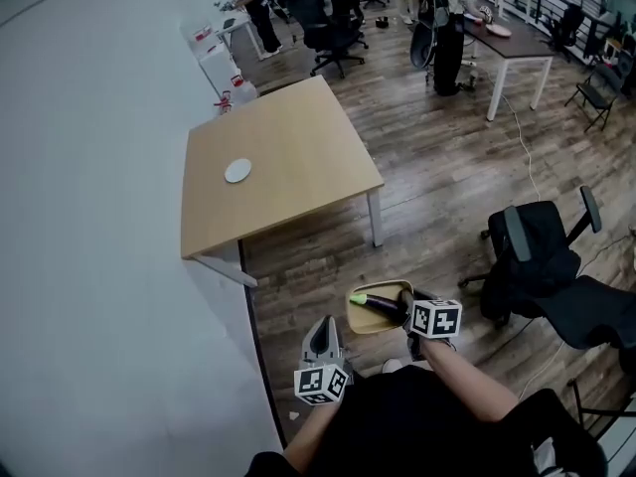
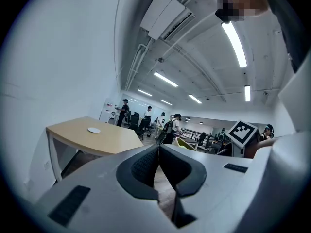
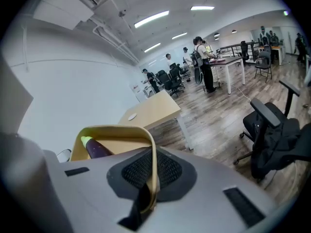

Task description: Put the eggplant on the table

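Tan tray (image 3: 116, 128) rim clamped in right gripper (image 3: 148, 174) (eggplant (image 3: 98, 150) inside).

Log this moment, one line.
right gripper: shut on tan tray | purple eggplant: in tray | left gripper: shut, empty | wooden table: ahead

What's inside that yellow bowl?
A purple eggplant with a green tip lies in the bowl. The right gripper, clamped on the rim, hides its other end.
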The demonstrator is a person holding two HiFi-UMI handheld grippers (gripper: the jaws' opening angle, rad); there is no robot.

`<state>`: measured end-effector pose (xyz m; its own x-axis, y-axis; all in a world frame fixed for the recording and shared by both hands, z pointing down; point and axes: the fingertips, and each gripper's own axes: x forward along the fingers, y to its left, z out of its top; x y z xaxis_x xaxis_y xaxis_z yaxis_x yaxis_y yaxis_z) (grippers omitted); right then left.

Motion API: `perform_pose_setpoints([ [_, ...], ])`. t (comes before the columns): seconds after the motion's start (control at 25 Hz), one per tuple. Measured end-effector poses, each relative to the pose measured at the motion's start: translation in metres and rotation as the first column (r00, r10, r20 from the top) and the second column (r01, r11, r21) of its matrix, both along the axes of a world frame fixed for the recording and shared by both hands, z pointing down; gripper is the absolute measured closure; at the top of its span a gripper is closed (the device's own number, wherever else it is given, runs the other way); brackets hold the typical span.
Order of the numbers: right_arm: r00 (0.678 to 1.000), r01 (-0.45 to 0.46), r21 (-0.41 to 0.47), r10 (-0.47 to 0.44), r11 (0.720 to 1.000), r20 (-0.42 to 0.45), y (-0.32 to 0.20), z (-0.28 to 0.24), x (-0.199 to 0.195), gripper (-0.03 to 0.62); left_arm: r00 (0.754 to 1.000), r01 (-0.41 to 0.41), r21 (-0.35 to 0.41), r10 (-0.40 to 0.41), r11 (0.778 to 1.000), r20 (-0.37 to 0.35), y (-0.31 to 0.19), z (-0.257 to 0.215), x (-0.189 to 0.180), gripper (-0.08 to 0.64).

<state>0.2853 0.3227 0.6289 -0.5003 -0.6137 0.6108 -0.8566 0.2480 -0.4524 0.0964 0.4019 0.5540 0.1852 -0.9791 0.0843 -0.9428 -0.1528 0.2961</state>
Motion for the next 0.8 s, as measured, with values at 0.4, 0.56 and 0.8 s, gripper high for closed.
perform_pose_setpoints([
  [0.4, 1.0, -0.018, -0.01, 0.018, 1.0, 0.018, -0.013, 0.009, 0.0, 0.529, 0.998, -0.006, 0.034, 0.003, 0.999, 0.061, -0.02, -0.011, 0.004, 0.546],
  [0.56, 0.999, -0.034, 0.003, 0.034, 0.999, 0.018, -0.03, 0.011, -0.005, 0.529, 0.999, -0.022, 0.04, 0.02, 0.999, 0.048, -0.04, -0.007, 0.0, 0.546],
  [0.8, 0.997, -0.079, -0.031, 0.079, 0.996, -0.009, -0.066, 0.022, -0.012, 0.529, 0.998, -0.051, 0.026, 0.05, 0.998, 0.039, -0.087, 0.004, -0.015, 0.546],
])
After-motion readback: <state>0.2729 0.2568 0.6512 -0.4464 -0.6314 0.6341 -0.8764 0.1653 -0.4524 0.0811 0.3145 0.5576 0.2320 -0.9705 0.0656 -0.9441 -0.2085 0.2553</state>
